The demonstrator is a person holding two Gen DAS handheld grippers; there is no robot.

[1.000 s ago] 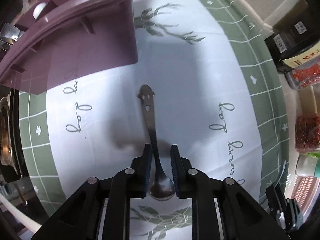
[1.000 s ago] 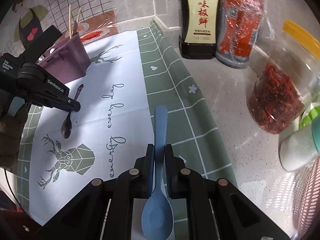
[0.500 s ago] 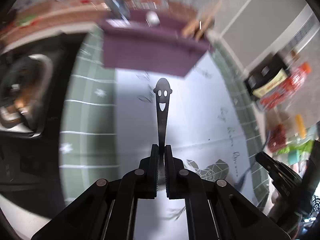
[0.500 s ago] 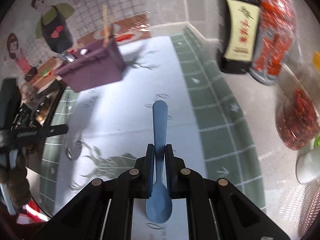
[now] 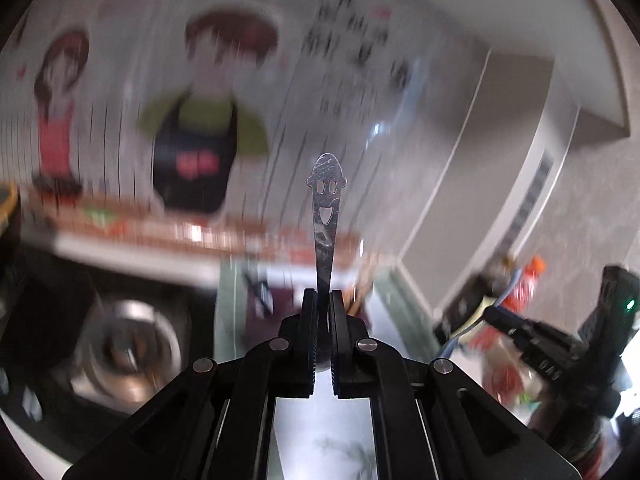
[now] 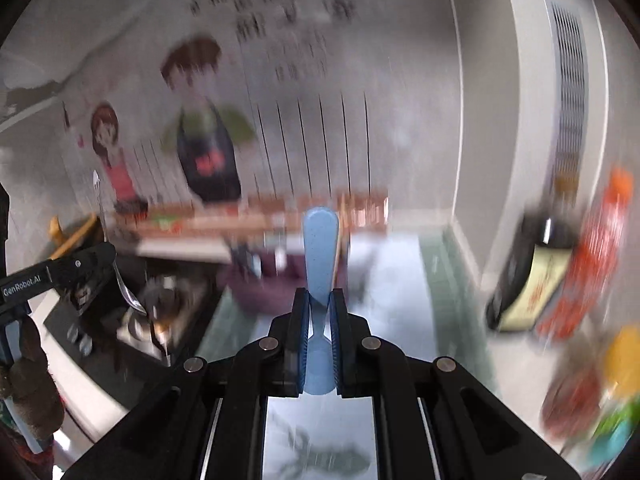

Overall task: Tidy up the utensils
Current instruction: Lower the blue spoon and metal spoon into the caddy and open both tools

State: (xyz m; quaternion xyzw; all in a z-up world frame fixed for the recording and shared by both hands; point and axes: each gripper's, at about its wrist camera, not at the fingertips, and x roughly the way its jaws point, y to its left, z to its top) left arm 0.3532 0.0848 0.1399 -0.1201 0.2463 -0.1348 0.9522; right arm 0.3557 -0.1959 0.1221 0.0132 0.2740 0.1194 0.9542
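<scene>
Left fingers clamp the metal spoon (handle forward); right fingers clamp the blue spoon.

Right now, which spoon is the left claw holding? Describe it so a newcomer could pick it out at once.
Start in the left wrist view at the black left claw at bottom centre, shut on a thin shaft. Follow that shaft up to the metal spoon standing against the blurred cartoon wall. Unlike the broad, plain blue spoon in the right claw, it is narrow, shiny steel with a smiling face cut through its handle end.

Glossy metal spoon, seemingly matt plastic spoon
</scene>
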